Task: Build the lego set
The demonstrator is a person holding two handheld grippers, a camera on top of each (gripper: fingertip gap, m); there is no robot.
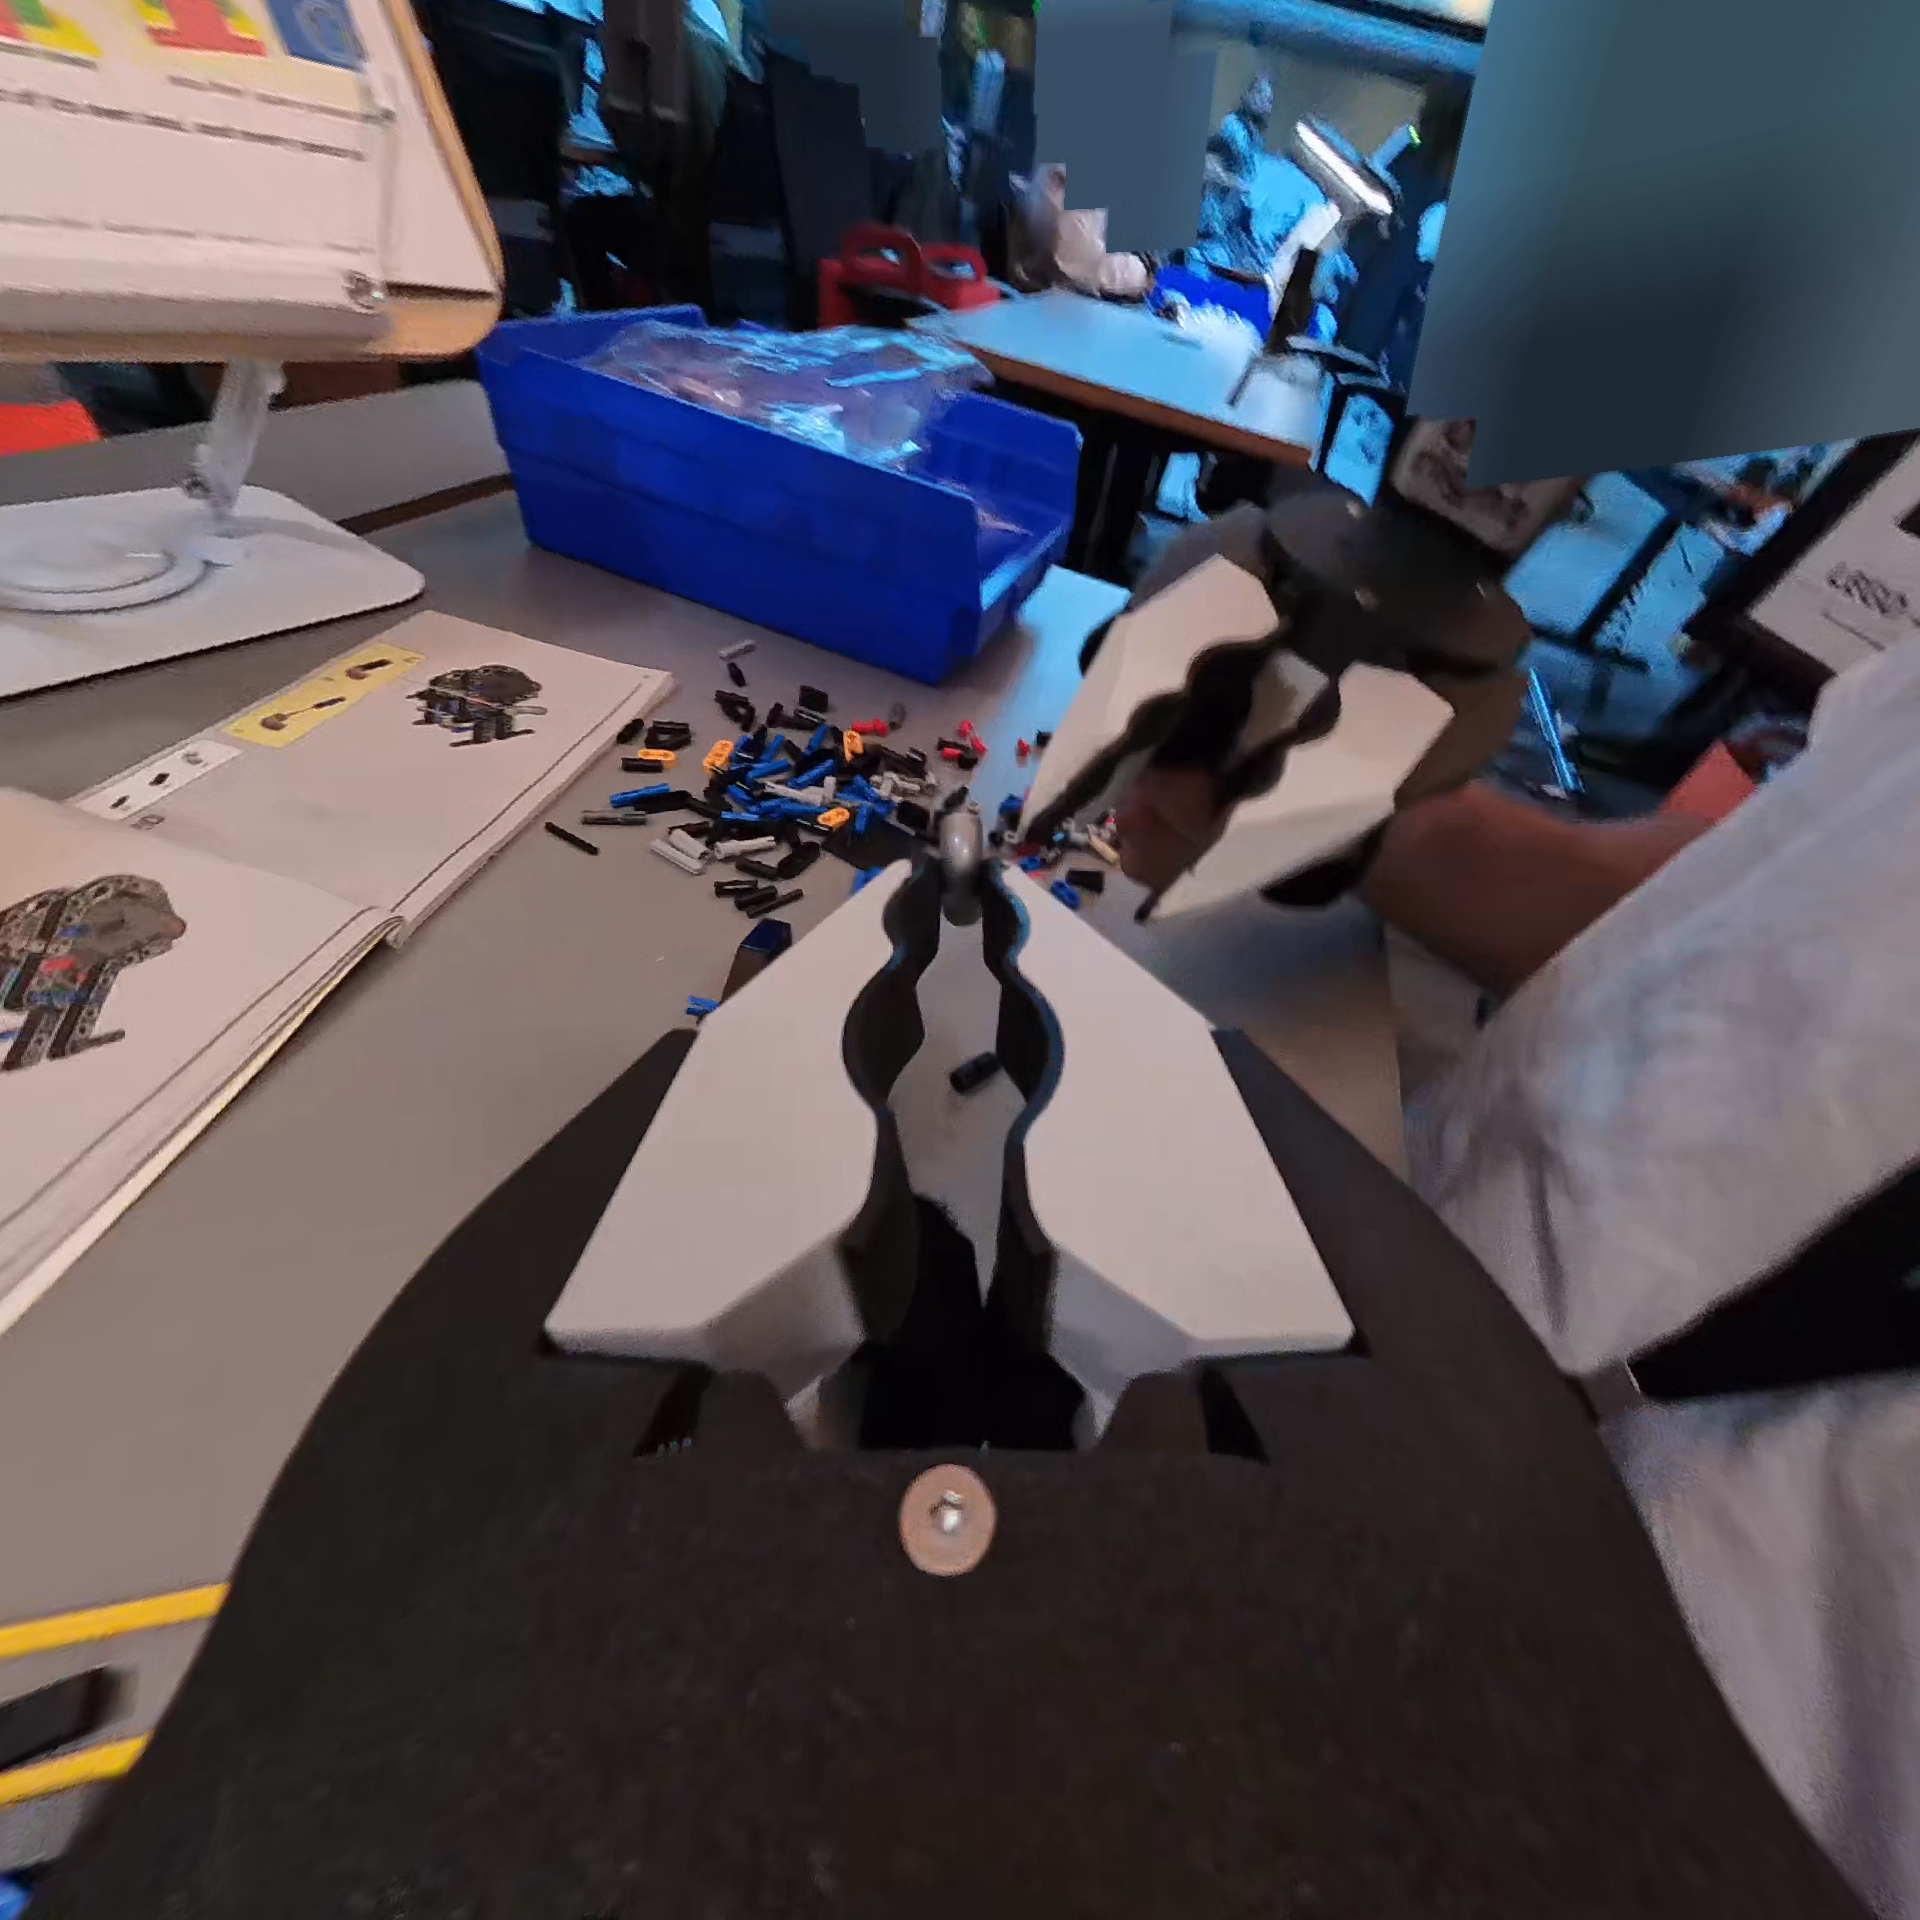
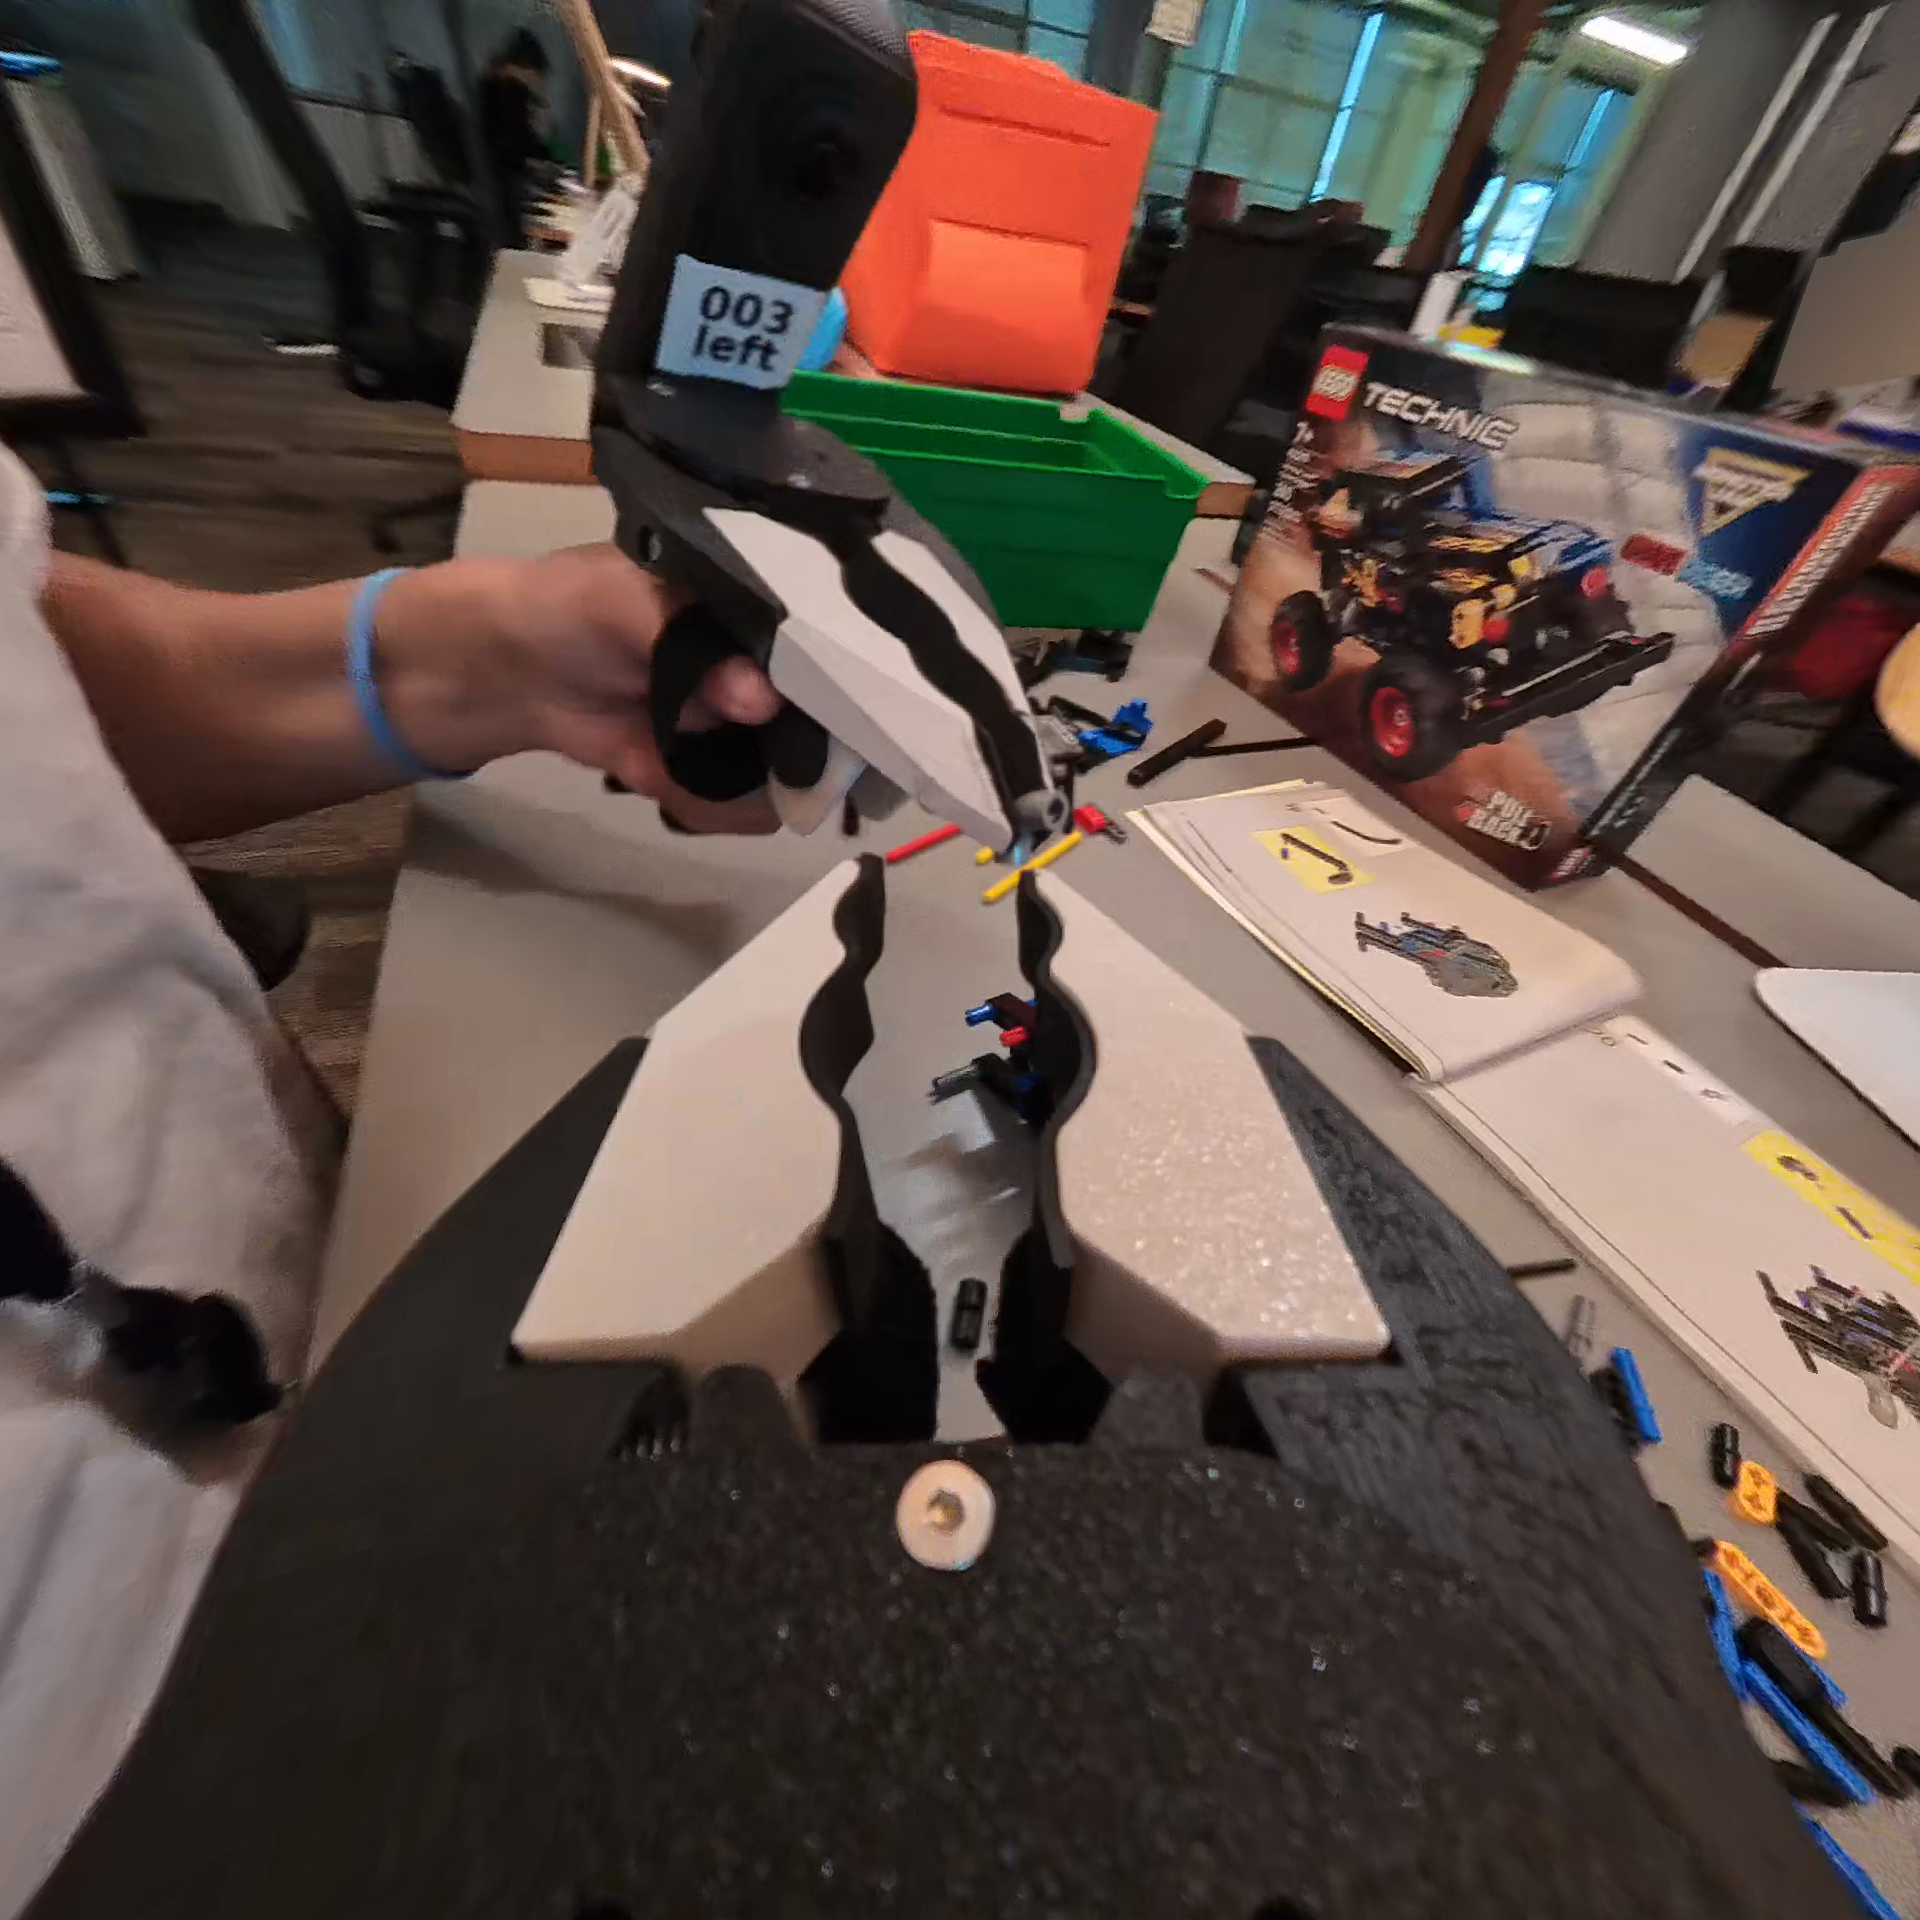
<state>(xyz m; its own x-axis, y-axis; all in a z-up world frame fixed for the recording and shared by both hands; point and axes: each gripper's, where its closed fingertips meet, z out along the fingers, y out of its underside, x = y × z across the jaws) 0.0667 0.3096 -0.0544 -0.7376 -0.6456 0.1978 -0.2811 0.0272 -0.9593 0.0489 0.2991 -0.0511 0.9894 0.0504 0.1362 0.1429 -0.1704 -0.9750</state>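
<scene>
So the left gripper [image 1: 958,883], black body with grey wedge fingers, is pinched nearly closed on a small rounded grey plastic lego piece [image 1: 958,854] right at its tips, held up off the grey tabletop [image 1: 436,1091]. The right gripper [image 2: 951,883], same build, hangs over the table with its jaws parted and nothing in them. At 12 o'clock from the left gripper's tips sits the scattered pile of small blue, black, orange and red lego parts [image 1: 790,790]. At 11 o'clock is the blue plastic bin with clear bags inside [image 1: 769,520]. The open paper instruction booklet [image 1: 343,810] lies at 9 o'clock. In the right wrist view the printed cardboard set box with a truck picture [image 2: 1538,582] stands at 2 o'clock.
</scene>
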